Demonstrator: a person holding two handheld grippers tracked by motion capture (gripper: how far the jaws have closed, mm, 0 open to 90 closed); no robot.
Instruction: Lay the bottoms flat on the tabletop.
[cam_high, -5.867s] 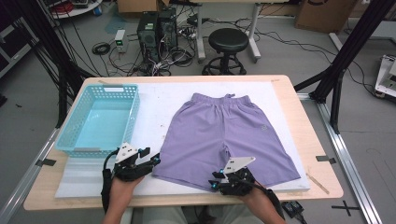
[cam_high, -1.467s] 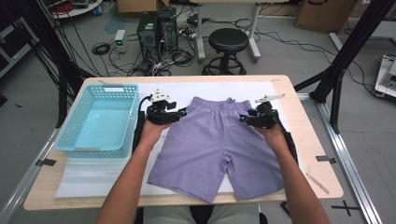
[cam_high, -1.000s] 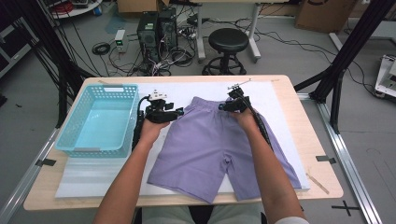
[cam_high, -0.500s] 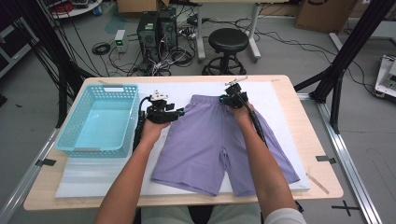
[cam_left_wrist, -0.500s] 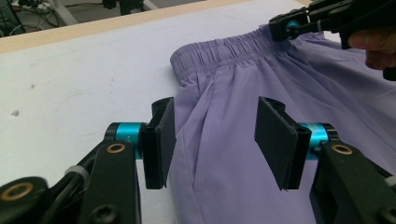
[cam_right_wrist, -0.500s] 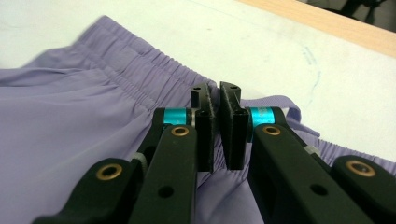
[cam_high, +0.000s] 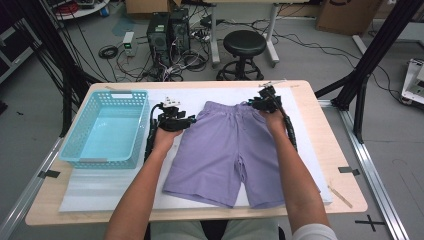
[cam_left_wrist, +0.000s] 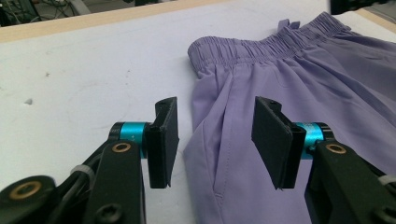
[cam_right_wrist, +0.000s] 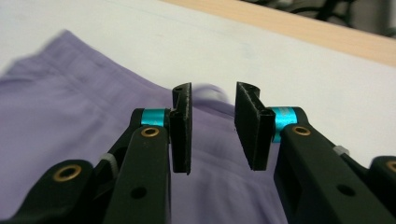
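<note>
Shorts (cam_high: 227, 150) lie flat at centre frame in the high view, on the white mat (cam_high: 100, 185), waistband toward the top, legs toward the bottom edge. Not folded yet; basket (cam_high: 107, 127) at left holds nothing. Likely early: spreading done, folding and stowing left.

Left gripper (cam_left_wrist: 217, 135): jaws spread, straddling the shorts' side hem, no pinch. Right gripper (cam_right_wrist: 212, 126): jaws have just been opening, gap modest, waistband corner below, nothing clamped.

Fabric thin, smooth, lilac; gathered elastic waistband (cam_left_wrist: 261, 46). Basket rigid turquoise lattice plastic.
</note>
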